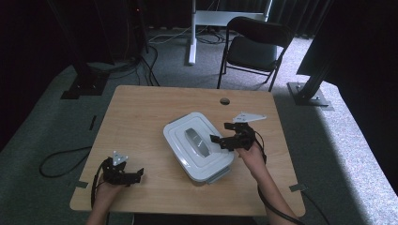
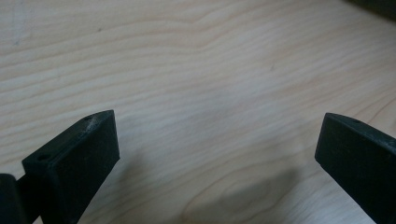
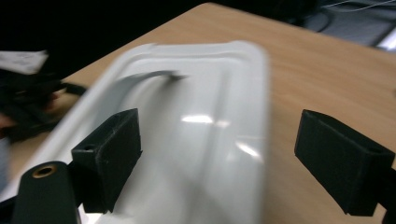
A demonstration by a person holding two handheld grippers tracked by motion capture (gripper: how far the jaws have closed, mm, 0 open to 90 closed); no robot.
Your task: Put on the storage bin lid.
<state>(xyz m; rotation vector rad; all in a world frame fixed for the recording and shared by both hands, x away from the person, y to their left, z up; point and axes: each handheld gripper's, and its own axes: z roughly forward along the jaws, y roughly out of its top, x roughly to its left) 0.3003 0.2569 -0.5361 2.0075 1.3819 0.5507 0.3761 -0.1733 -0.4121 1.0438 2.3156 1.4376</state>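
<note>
While the left hand-held gripper [image 1: 136,174] rests near the front-left corner of the surface [image 1: 141,117], jaws spread wide over bare wood with nothing between them, the work belongs to the right hand-held gripper [image 1: 220,133]. It sits at the right edge of the box [image 1: 183,136], a white lidded container lying at an angle near the middle of the surface, with a grey handle [image 1: 197,143] arched along the centre of its lid [image 1: 199,161]. In the right gripper view the jaws stand wide apart and grip nothing: one pad [image 3: 112,149] hangs over the lid's right side, the other [image 3: 341,163] is out over the wood beside the box, so the lid's rim lies between them untouched. That picture is blurred, so I cannot tell how high the pads sit above the lid. I judge the step to be either an approach to the lid or a pull-away from it; the open jaws and the aim across the lid fit both. If the lid is to come off, the next move calls for carrying the right hand-held gripper further over the lid until the handle lies between the pads, lining the jaws across the handle's narrow width, lowering, then closing firmly. The left one could steady the box's near end so it does not slide or lift with the lid.
</note>
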